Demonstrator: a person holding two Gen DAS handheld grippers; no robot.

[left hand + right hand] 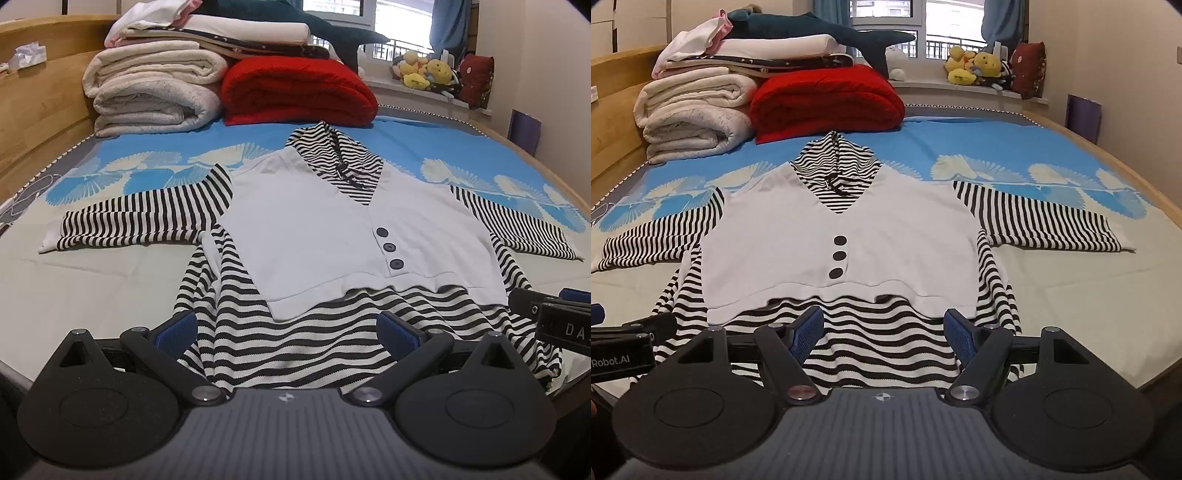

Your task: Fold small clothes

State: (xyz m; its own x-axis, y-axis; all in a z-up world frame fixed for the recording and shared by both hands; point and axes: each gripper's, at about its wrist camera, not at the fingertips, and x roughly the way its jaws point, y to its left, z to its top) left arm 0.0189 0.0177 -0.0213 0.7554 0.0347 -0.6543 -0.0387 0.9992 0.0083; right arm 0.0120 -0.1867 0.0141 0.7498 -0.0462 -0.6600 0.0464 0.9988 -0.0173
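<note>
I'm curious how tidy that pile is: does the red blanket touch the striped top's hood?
Apart. The right wrist view shows a strip of blue sheet between the red blanket and the hood of the striped top.

white letters "DA" on the right gripper (565,325), cut off at the picture edge | white "Robot.AI" on the left gripper (617,360), start hidden | nothing else readable
</note>
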